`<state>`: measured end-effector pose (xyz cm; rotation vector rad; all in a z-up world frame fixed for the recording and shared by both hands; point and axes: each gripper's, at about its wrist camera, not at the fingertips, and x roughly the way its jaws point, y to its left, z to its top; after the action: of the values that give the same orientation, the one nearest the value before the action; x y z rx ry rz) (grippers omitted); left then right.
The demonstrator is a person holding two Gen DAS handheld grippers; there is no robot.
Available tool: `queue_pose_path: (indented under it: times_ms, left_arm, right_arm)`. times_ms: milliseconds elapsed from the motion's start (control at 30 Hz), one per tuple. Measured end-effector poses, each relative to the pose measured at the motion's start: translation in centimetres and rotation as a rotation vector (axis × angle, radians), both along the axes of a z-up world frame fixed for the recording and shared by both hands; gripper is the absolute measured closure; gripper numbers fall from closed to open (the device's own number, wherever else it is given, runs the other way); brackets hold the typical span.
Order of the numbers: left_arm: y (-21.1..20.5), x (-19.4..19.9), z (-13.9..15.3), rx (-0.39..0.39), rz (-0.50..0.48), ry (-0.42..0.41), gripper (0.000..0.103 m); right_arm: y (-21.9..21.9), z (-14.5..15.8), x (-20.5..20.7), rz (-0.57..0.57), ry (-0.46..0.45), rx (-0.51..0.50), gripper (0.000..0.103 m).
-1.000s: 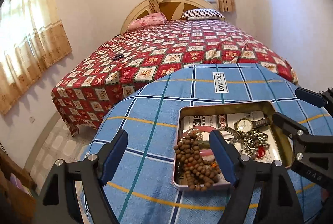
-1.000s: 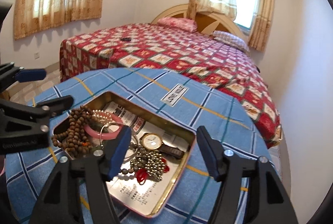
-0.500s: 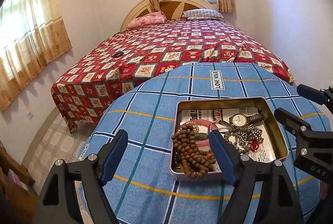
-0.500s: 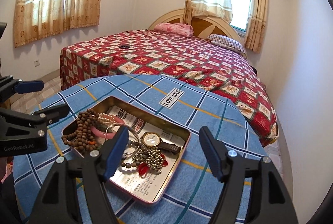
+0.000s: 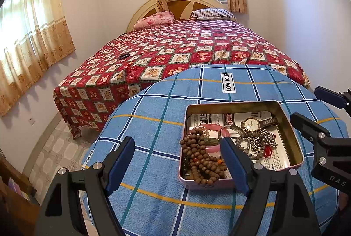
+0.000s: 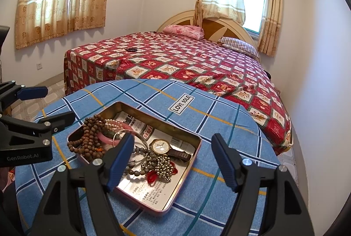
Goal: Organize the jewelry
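Note:
A shallow metal tin sits on a round table with a blue checked cloth. It holds brown wooden beads, a pink bangle, a wristwatch, a metal bead chain and a red charm. My left gripper is open and empty above the table, left of the tin. My right gripper is open and empty above the tin's near right side.
A bed with a red patterned cover stands just behind the table. A small dark ring lies on it. Tiled floor shows to the left. A white wall is on the right.
Both grippers have pulled back and risen from the tin, so the tin looks smaller and farther. Both stayed open. The jewelry has not moved.

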<state>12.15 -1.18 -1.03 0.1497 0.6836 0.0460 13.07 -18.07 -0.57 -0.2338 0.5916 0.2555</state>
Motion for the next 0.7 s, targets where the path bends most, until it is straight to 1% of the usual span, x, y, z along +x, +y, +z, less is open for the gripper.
queue_pose_path:
  times_ms: [700]
  left_arm:
    - [-0.45, 0.22, -0.06, 0.008, -0.007, 0.006, 0.022]
  right_arm:
    - [-0.27, 0.06, 0.05, -0.001, 0.001, -0.003, 0.027]
